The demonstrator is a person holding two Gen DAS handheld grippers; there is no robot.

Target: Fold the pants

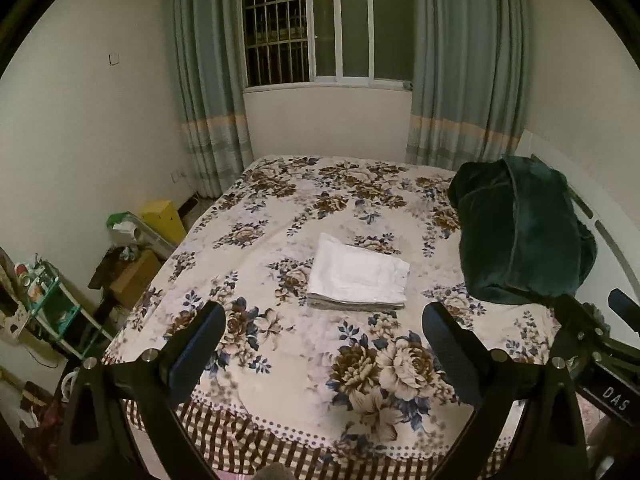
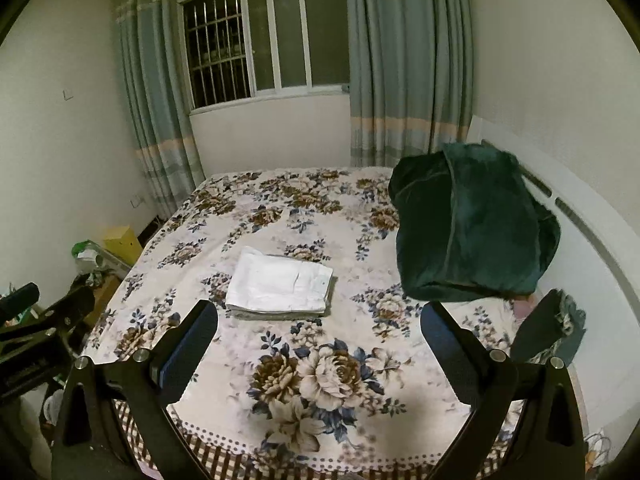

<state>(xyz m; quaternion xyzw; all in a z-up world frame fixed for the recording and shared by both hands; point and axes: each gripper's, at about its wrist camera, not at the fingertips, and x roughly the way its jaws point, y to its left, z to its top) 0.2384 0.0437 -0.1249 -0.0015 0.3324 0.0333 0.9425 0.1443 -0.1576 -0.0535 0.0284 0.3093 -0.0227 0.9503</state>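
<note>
White pants (image 1: 358,276) lie folded into a flat rectangle in the middle of the flowered bedspread (image 1: 304,364); they also show in the right wrist view (image 2: 280,282). My left gripper (image 1: 324,320) is open and empty, held above the bed's near part, short of the pants. My right gripper (image 2: 319,320) is open and empty, also short of the pants. The right gripper shows at the right edge of the left wrist view (image 1: 600,340), and the left gripper at the left edge of the right wrist view (image 2: 36,320).
A dark green folded blanket (image 1: 520,236) sits on the bed's right side by the white headboard (image 2: 600,248). A yellow box (image 1: 164,220), shelves and clutter (image 1: 48,300) stand on the floor left of the bed. Window and curtains (image 1: 208,80) are behind.
</note>
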